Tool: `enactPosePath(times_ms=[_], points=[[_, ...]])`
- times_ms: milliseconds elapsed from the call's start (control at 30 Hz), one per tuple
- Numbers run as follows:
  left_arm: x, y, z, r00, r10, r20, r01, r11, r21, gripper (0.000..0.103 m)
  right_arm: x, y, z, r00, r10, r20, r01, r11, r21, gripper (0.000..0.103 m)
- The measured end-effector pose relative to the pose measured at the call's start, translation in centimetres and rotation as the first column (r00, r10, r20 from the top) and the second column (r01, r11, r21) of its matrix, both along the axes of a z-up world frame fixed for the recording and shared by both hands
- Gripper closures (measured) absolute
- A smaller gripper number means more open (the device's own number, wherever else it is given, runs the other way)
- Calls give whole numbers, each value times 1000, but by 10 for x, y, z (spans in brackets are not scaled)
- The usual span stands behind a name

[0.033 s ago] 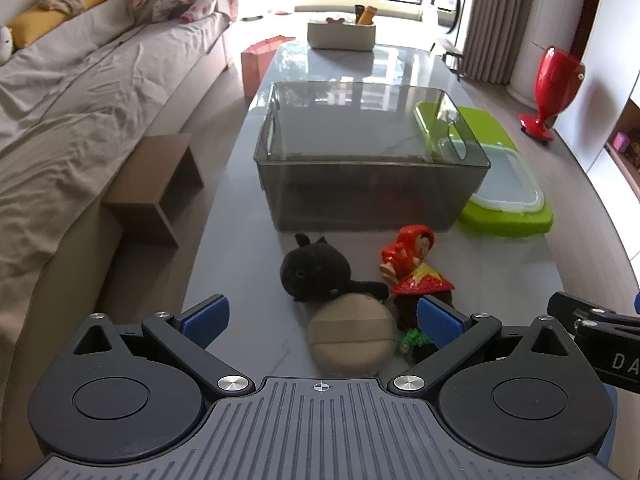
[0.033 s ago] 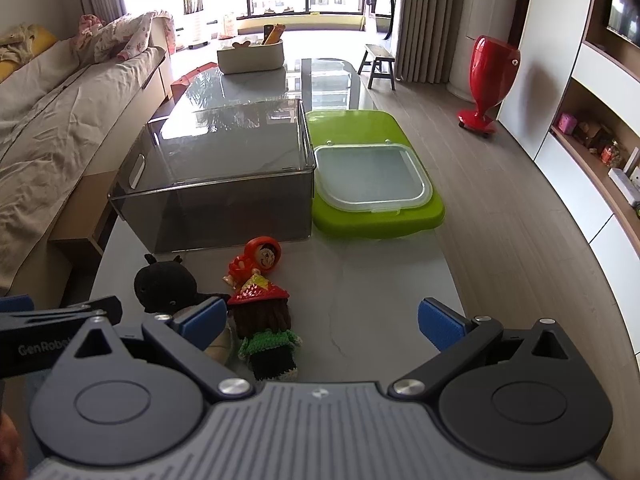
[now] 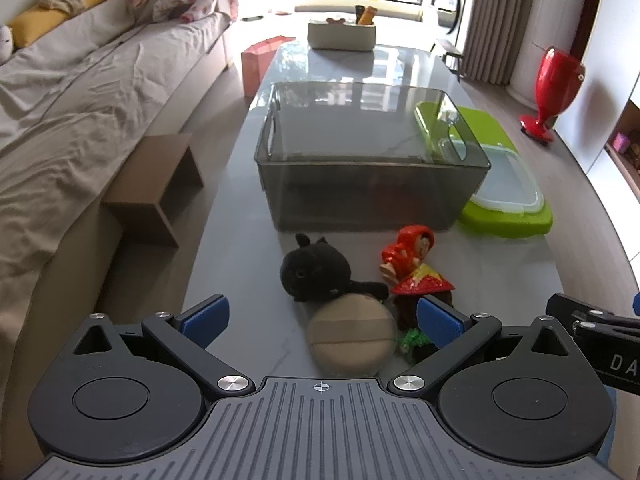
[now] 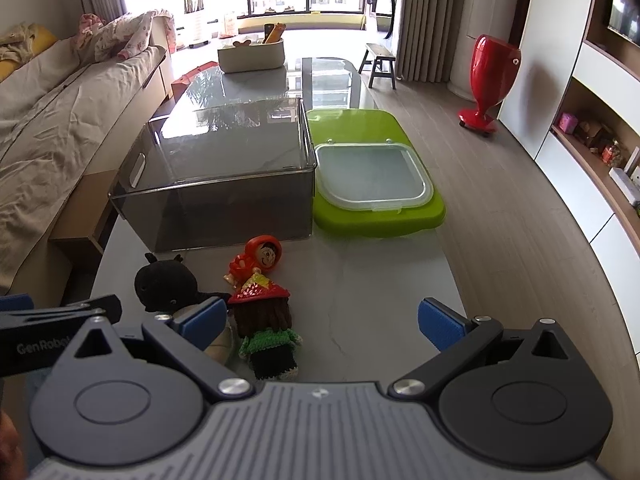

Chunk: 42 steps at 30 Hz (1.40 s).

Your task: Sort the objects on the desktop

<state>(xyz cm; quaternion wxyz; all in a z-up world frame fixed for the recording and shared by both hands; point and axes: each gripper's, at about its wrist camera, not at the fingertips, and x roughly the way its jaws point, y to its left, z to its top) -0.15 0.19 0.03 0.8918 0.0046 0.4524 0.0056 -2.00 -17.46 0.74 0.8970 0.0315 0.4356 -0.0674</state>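
Left of the grey bin we see a wooden stool, only in the left view. In front of the bin lie the black plush, beige puff and red-hooded doll; only our right view shows the knitted doll whole. Right of the bin sits the green lid. Our left gripper and right gripper both stand spread, empty.

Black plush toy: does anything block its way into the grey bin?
Nothing visible does. The black plush toy lies just before the grey bin, bare table between them; the bin is open-topped and looks empty. Only its near wall must be cleared.
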Motion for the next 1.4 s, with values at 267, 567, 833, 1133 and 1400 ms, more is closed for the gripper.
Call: enactPosePath(times_ms=[267,567,833,1133,1400], points=[[-1,8,5,1000,16,-19,-17,1000,-9,0,-12,-2,-2,1000,5,-10,-5,1000,0,0],[-2,12,-6,997,3,-78,-6,999,-35,0,6,-4,-13,998,-4,-64,5,1000,24,0],[-6,13,-1,999,21,-47,-22,1000,-9,0,2,-1,-11,998,3,-61,-2,1000,17,0],[-5,9,0,999,12,-49,-13,1000,-6,0,1,2,-9,998,15,-61,-14,1000,15,0],[-5,12,0,999,13,-49,-14,1000,-11,0,1,1,-7,998,15,-57,-14,1000,16,0]])
